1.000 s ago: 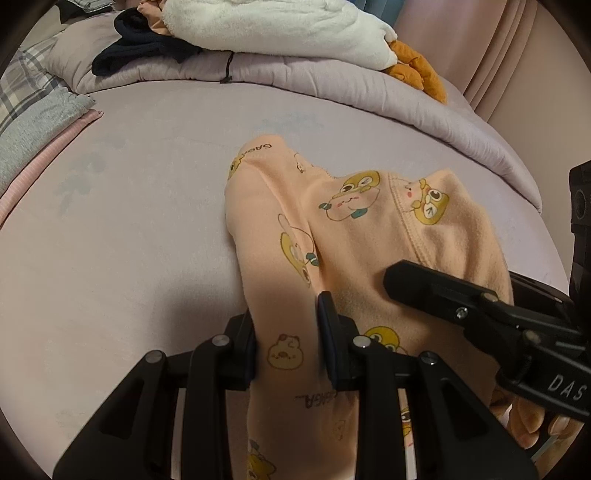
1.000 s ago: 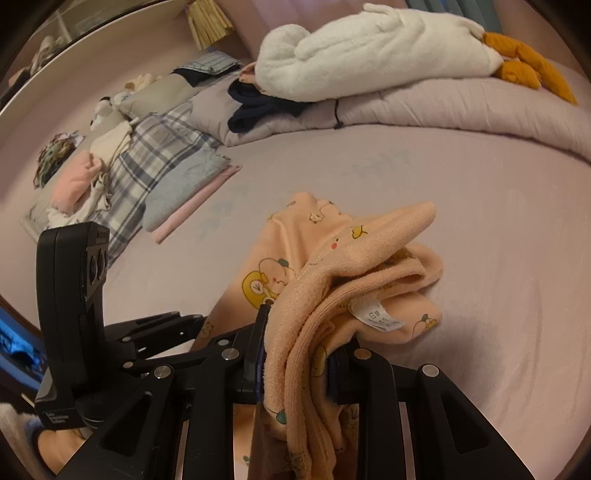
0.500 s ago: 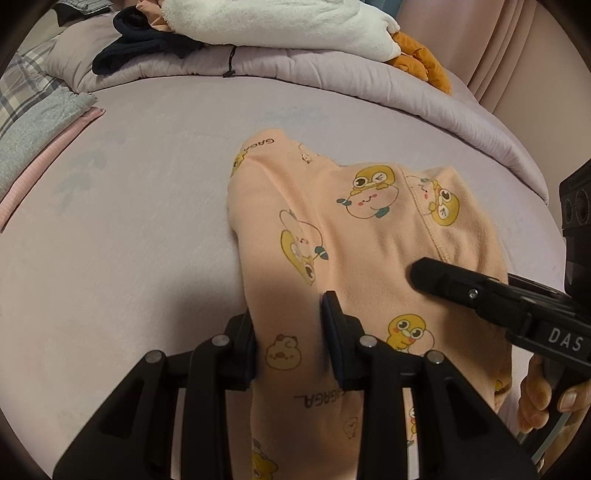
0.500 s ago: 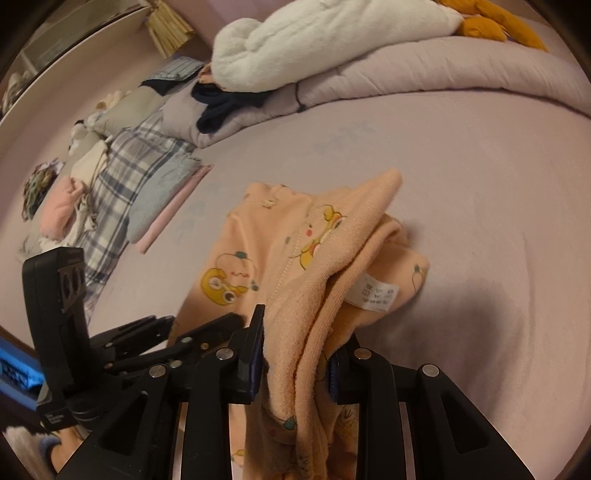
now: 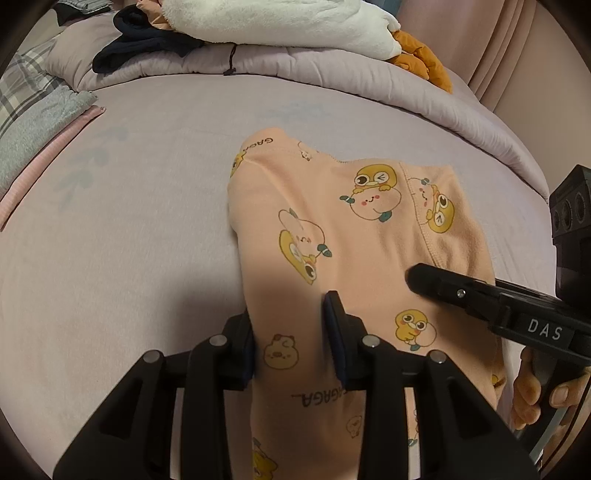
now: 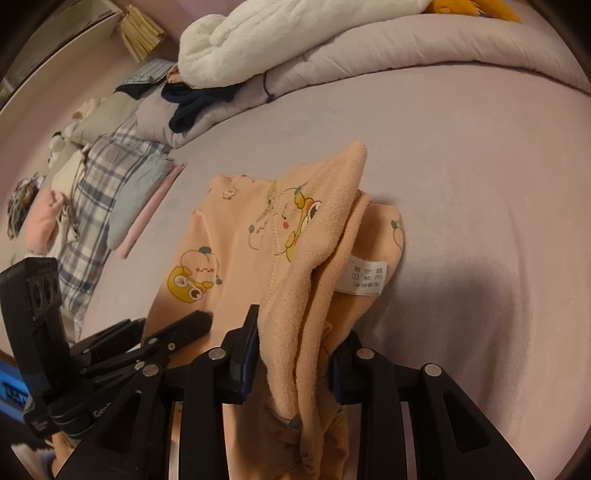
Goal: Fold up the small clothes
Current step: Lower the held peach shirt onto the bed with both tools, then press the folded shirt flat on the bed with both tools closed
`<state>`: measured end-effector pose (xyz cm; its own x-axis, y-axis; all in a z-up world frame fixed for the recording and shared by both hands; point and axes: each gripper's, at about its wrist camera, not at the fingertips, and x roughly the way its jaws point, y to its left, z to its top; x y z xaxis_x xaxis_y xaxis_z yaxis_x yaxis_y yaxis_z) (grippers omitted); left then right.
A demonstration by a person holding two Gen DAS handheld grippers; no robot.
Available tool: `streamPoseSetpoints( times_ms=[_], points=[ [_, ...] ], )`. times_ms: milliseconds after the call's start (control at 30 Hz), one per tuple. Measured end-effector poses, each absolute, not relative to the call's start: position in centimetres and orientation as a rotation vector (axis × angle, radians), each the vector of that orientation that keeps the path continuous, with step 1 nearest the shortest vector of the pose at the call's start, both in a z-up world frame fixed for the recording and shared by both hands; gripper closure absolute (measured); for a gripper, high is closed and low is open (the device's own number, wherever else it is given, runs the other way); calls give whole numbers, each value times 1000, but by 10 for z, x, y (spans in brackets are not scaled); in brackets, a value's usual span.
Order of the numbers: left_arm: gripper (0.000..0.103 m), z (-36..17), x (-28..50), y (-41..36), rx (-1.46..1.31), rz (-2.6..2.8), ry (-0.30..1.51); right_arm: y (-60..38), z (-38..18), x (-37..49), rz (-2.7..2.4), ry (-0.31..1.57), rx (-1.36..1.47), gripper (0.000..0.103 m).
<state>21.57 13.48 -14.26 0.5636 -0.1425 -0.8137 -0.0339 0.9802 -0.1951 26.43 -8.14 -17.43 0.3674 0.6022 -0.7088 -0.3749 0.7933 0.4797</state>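
Looking from my left across the bed, I see a folded stack of plaid and grey-blue cloth over a pink layer (image 5: pixel 40 110) at the edge, well apart from the work. Behind it a dark navy garment (image 5: pixel 147 44) lies on a rolled lilac quilt (image 5: pixel 332 74), with a fluffy white blanket (image 5: pixel 280 22) and an orange plush (image 5: pixel 421 62) on top. None of these lies between me and the garment. A pale lilac bedsheet (image 5: pixel 129 221) covers the mattress; pink curtains (image 5: pixel 517 55) hang at far right.

The small peach fleece garment printed with yellow ducks (image 5: pixel 351 229) lies mid-sheet, its long axis running from my grippers away toward the quilt, with the far end flat on the sheet.

My left gripper (image 5: pixel 290 332) straddles the near left edge of the cloth; its jaws have just been opening, and I cannot tell whether the pads still press. My right gripper (image 6: pixel 293 343) has also just been opening, with a bunched, raised fold between its jaws; the left pad touches the cloth, and a white care label (image 6: pixel 365 275) shows beside that fold. A hand (image 5: pixel 532 391) holds its handle.
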Motion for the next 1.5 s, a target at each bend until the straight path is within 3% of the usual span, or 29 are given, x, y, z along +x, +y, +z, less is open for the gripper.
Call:
streamPoseSetpoints(
  times_ms=[300,1500],
  points=[
    [64,-145,213,136,-194,-57,975,-91,-177,264,604,1025,284,62],
    [57,-143,206,141,-182,-44,979,-96,-175,259,570,1013,284,61]
  ],
)
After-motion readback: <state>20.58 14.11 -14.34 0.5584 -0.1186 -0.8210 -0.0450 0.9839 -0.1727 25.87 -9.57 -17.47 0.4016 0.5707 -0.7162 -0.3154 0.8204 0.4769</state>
